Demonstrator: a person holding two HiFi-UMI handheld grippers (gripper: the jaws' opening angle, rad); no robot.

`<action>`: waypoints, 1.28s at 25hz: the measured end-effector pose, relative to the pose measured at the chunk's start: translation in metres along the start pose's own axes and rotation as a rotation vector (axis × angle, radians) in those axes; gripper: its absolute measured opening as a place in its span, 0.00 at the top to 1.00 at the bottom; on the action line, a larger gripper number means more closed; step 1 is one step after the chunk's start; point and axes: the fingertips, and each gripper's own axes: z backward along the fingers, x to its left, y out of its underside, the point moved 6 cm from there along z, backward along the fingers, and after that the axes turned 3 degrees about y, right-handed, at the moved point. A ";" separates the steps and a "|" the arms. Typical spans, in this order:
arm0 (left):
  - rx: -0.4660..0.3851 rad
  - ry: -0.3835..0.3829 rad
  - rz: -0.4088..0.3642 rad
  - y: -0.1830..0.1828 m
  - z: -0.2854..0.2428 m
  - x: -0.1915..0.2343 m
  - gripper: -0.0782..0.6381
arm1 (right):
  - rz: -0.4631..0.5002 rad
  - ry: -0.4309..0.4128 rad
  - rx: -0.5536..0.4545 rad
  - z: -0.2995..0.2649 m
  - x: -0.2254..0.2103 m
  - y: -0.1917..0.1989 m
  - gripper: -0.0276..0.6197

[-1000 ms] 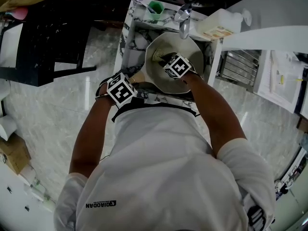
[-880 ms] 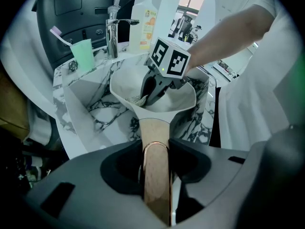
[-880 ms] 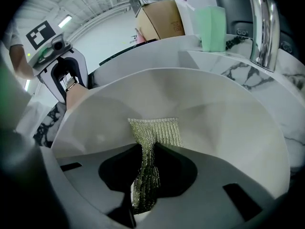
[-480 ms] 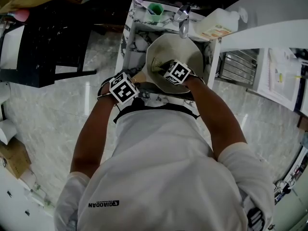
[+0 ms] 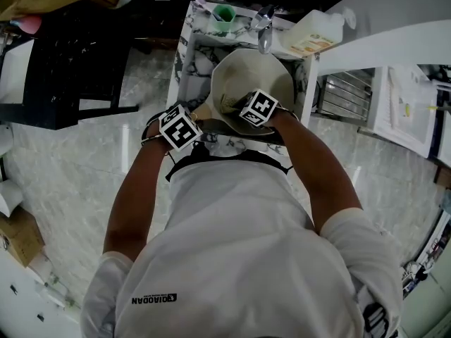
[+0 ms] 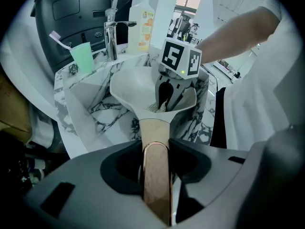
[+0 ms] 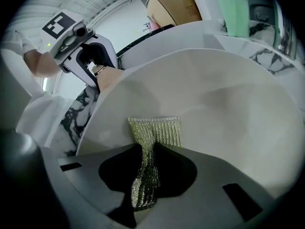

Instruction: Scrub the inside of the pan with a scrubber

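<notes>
So here the left gripper [image 6: 156, 152] is clamped tight on the pan's wooden handle [image 6: 156, 180]. The jaws are pressed against both sides of it and the handle runs straight out ahead of them to the pan [image 6: 136, 82]. The pan is a pale cream one, tilted up with its open side facing the right gripper [image 7: 145, 175], and it sits over a marble-patterned sink [image 6: 93, 106]. The right gripper is down inside the pan and is pinching a yellow-green mesh scrubber [image 7: 157, 130]. The middle of the scrubber is bunched up between the jaws, and the free end fans out just past the tips, lying flat against the pan's inner wall on the side nearest the handle. From the right gripper view you can see the left gripper off to the upper left, at the pan's rim where the handle starts. From the left gripper view the right one is dead ahead, with its marker cube poking up over the pan. Beyond the pan, on the far side from both grippers, there's a chrome faucet [image 6: 110, 30]. A green cup [image 6: 82, 57] with a toothbrush [image 6: 58, 38] in it stands to the faucet's left, and a soap bottle [image 6: 141, 23] with an orange label stands to its right.
</notes>
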 end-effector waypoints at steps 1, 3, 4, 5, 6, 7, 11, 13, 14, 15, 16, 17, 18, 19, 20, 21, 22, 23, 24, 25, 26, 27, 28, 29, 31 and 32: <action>0.001 0.002 0.001 0.000 0.000 0.000 0.64 | -0.007 -0.007 0.010 0.001 0.001 0.002 0.82; 0.011 0.009 0.004 0.003 -0.003 0.000 0.64 | -0.016 -0.027 0.025 0.002 0.003 0.004 0.82; 0.015 0.012 0.005 0.005 -0.004 0.000 0.64 | -0.019 -0.039 0.032 0.002 0.004 0.005 0.82; 0.017 0.013 0.006 0.006 -0.004 -0.001 0.64 | -0.022 -0.050 0.039 0.002 0.006 0.007 0.82; 0.018 0.014 0.006 0.006 -0.005 -0.001 0.64 | -0.025 -0.061 0.047 0.002 0.007 0.009 0.82; 0.018 0.014 0.007 0.006 -0.005 -0.001 0.64 | -0.026 -0.072 0.054 0.002 0.008 0.010 0.82; 0.018 0.018 0.010 0.006 -0.005 -0.003 0.64 | -0.035 -0.116 0.093 0.004 0.012 0.018 0.82; 0.021 0.018 0.008 0.006 -0.004 -0.001 0.64 | -0.036 -0.132 0.110 0.005 0.013 0.020 0.82; 0.020 0.016 0.006 0.005 -0.004 0.000 0.64 | -0.031 -0.135 0.115 0.006 0.012 0.020 0.82; 0.018 0.013 0.004 0.004 -0.003 0.001 0.64 | -0.021 -0.134 0.120 0.007 0.012 0.020 0.82; 0.016 0.011 0.004 0.004 -0.003 0.000 0.64 | -0.007 -0.129 0.120 0.009 0.013 0.020 0.82; 0.016 0.011 0.004 0.004 -0.003 0.000 0.64 | 0.011 -0.118 0.112 0.010 0.013 0.019 0.82; 0.017 0.012 0.005 0.005 -0.003 -0.001 0.64 | 0.026 -0.100 0.092 0.013 0.011 0.017 0.82; 0.019 0.014 0.006 0.006 -0.004 -0.001 0.64 | 0.036 -0.076 0.059 0.018 0.009 0.014 0.82; 0.019 0.016 0.007 0.006 -0.004 -0.001 0.64 | 0.037 -0.049 0.018 0.024 0.005 0.010 0.82; 0.019 0.017 0.006 0.006 -0.004 -0.001 0.64 | 0.033 -0.016 -0.023 0.031 -0.001 0.006 0.82; 0.019 0.019 0.006 0.006 -0.004 -0.001 0.64 | 0.033 0.025 -0.054 0.039 -0.008 0.002 0.82; 0.019 0.019 0.007 0.006 -0.004 -0.001 0.64 | 0.036 0.071 -0.072 0.046 -0.015 0.000 0.82; 0.020 0.019 0.009 0.006 -0.004 -0.001 0.64 | 0.035 0.115 -0.081 0.052 -0.024 -0.002 0.82; 0.021 0.018 0.009 0.006 -0.004 -0.001 0.64 | 0.025 0.155 -0.088 0.058 -0.033 -0.002 0.82; 0.022 0.018 0.009 0.006 -0.004 -0.001 0.64 | 0.010 0.190 -0.094 0.063 -0.042 -0.003 0.82; 0.022 0.017 0.008 0.006 -0.004 -0.001 0.64 | -0.005 0.225 -0.101 0.068 -0.050 -0.003 0.82; 0.022 0.017 0.008 0.006 -0.004 0.000 0.64 | -0.016 0.263 -0.105 0.073 -0.059 -0.003 0.82; 0.021 0.017 0.008 0.006 -0.004 0.000 0.64 | -0.020 0.305 -0.104 0.076 -0.067 -0.004 0.82; 0.020 0.015 0.008 0.006 -0.004 -0.001 0.64 | -0.019 0.403 -0.087 0.081 -0.082 -0.004 0.82; 0.017 0.011 0.007 0.005 -0.003 -0.001 0.64 | -0.013 0.448 -0.078 0.082 -0.088 -0.005 0.82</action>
